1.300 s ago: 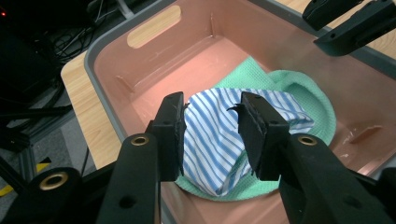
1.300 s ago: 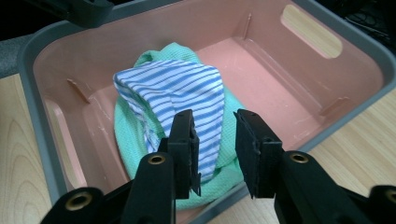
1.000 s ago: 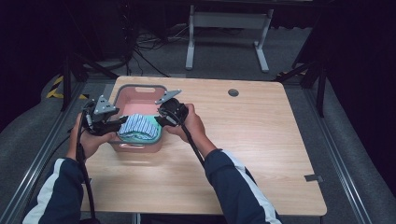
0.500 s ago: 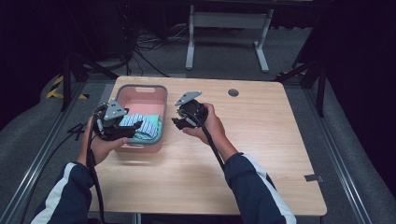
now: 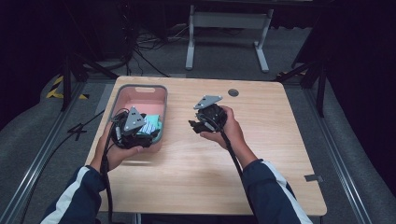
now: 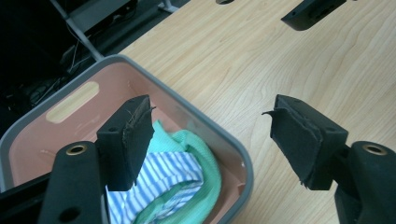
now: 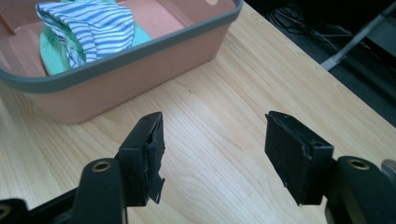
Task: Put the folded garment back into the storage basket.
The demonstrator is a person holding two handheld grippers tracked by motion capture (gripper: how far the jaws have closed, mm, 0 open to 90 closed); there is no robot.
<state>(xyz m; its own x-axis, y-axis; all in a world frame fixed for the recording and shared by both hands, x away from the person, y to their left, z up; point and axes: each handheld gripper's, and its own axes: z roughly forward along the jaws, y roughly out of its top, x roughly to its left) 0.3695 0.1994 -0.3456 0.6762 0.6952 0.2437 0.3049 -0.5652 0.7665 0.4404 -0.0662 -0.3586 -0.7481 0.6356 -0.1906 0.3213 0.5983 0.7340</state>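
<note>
A pink basket (image 5: 140,87) with a grey rim stands at the table's left. In it lies a folded cloth (image 5: 152,123), green with a blue-and-white striped piece on top. My left gripper (image 5: 142,135) hovers over the basket's near end; its jaws have just been opening and stand open with nothing between them. In the left gripper view the left gripper (image 6: 212,116) spans the basket rim (image 6: 205,126), with the cloth (image 6: 173,172) below. My right gripper (image 5: 195,126) is over bare table right of the basket, its jaws also just opened and empty. The right gripper view shows the right gripper (image 7: 215,126) facing the basket (image 7: 140,44) and cloth (image 7: 93,25).
A round cable hole (image 5: 233,92) sits near the table's far edge. A small piece of tape (image 5: 314,178) lies by the right edge. Bare wood stretches right of the basket. A metal stand (image 5: 224,21) and cables are on the floor beyond.
Both grippers have let go of the cloth and opened. The right hand has drawn away to the right over the table, the left toward the basket's near left. The cloth stays in the basket.
</note>
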